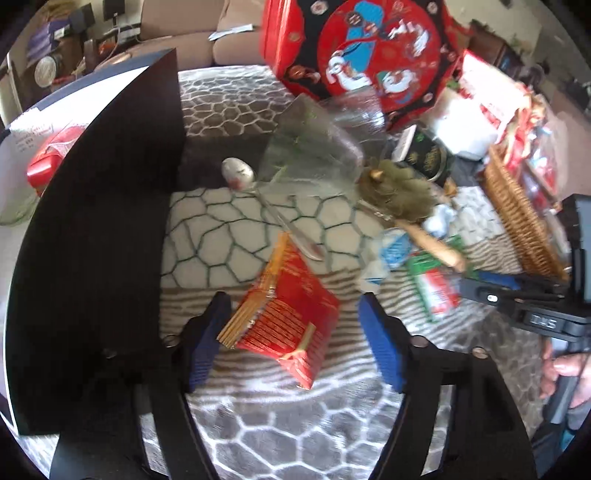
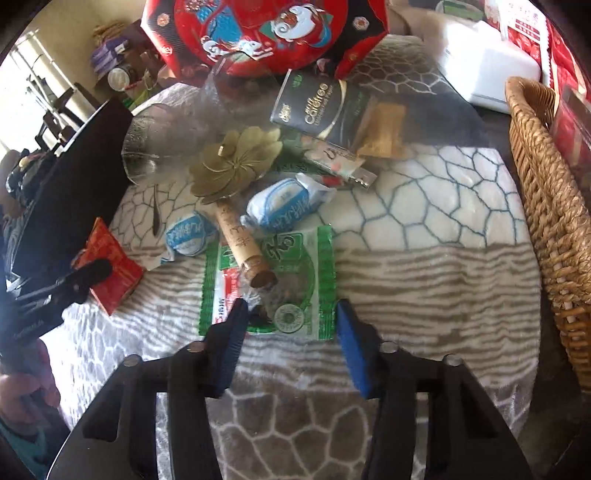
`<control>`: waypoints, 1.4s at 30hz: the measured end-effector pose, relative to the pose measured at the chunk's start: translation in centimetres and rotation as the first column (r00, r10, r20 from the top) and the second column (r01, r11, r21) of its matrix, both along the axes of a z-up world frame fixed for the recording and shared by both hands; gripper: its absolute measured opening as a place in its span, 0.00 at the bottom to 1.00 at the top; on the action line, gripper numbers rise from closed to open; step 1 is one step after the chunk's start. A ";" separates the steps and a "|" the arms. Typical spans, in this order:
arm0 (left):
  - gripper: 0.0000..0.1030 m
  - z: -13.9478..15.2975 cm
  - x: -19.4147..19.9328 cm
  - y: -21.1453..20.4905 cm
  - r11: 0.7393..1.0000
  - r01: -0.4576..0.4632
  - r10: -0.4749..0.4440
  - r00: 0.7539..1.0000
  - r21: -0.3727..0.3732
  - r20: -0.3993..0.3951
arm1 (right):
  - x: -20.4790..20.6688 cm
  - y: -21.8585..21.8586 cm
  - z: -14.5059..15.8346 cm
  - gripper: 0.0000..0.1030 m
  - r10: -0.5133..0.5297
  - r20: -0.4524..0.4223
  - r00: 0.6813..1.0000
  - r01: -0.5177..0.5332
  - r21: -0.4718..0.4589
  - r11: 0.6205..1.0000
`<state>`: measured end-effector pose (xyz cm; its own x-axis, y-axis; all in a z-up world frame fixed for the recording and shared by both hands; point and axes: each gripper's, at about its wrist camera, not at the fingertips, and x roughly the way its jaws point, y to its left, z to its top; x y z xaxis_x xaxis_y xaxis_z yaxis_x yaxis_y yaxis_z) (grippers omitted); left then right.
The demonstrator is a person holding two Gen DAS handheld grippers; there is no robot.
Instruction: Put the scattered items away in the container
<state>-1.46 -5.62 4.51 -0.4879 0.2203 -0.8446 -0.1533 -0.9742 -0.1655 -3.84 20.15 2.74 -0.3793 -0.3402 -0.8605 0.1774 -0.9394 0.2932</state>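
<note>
- Hovering over a patterned blanket [image 1: 236, 225], the left hand-held gripper [image 1: 291, 343] has its blue pads spread wide on either side of a red packet [image 1: 291, 317]; the left pad sits just beside the packet's gold edge, the right pad stands clear of it, so nothing is gripped
- Lying above the red packet in the left wrist view, a metal spoon [image 1: 240, 175] points its bowl toward the upper left and its handle down toward the packet
- Standing at the left of that view, a dark upright panel [image 1: 110, 229] fills much of the frame
- In the right wrist view, the right hand-held gripper [image 2: 291, 332] is set fairly narrow, its pads framing the lower edge of a green sachet [image 2: 295, 258]; whether the pads touch it I cannot tell, and it looks flat on the blanket
- A glass vial with a cork [image 2: 243, 243] lies across the green sachet, with a brass flower-shaped piece [image 2: 232, 162] at its far end
- Two blue-and-white wrapped sweets [image 2: 280, 206] lie on either side of the vial
- A wicker basket [image 2: 546, 206], the container, stands along the right edge of the right wrist view, well apart from the sachet
- A large red decorated box [image 2: 258, 33] sits at the top centre
</note>
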 end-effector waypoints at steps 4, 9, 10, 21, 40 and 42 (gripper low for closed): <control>0.81 2.0 0.4 1.2 0.995 0.016 -0.010 0.999 0.101 -0.053 | 0.2 1.1 0.0 0.04 -0.017 0.011 1.000 0.018 -0.105 0.994; 0.82 2.8 -1.6 4.3 0.970 0.114 -0.120 0.993 0.216 0.012 | 1.0 2.0 0.6 0.03 0.006 0.042 0.999 0.006 -0.285 0.959; 0.82 2.7 -1.7 5.0 0.965 0.142 -0.149 0.989 0.221 0.012 | 1.1 2.2 0.9 0.03 0.007 0.038 0.999 0.005 -0.310 0.951; 0.86 -0.4 5.9 7.9 0.967 0.243 -0.232 0.964 0.073 -0.133 | 1.2 4.6 -0.1 0.03 -0.008 0.163 0.987 0.101 -0.572 0.814; 0.11 -1.0 4.3 11.1 0.946 0.322 -0.321 0.921 -0.032 -0.222 | 2.1 5.3 1.5 0.29 -0.056 0.118 0.991 0.111 -0.537 0.836; 0.11 -0.2 4.2 9.9 0.953 0.304 -0.294 0.930 0.014 -0.219 | 1.9 6.4 2.1 0.35 -0.120 0.091 0.989 0.149 -0.493 0.857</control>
<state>2.73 4.28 4.32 -0.5599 0.4201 -0.7142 -0.4725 -0.8699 -0.1412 -1.91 26.57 4.82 -0.4099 -0.6768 -0.6115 0.0298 -0.6800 0.7327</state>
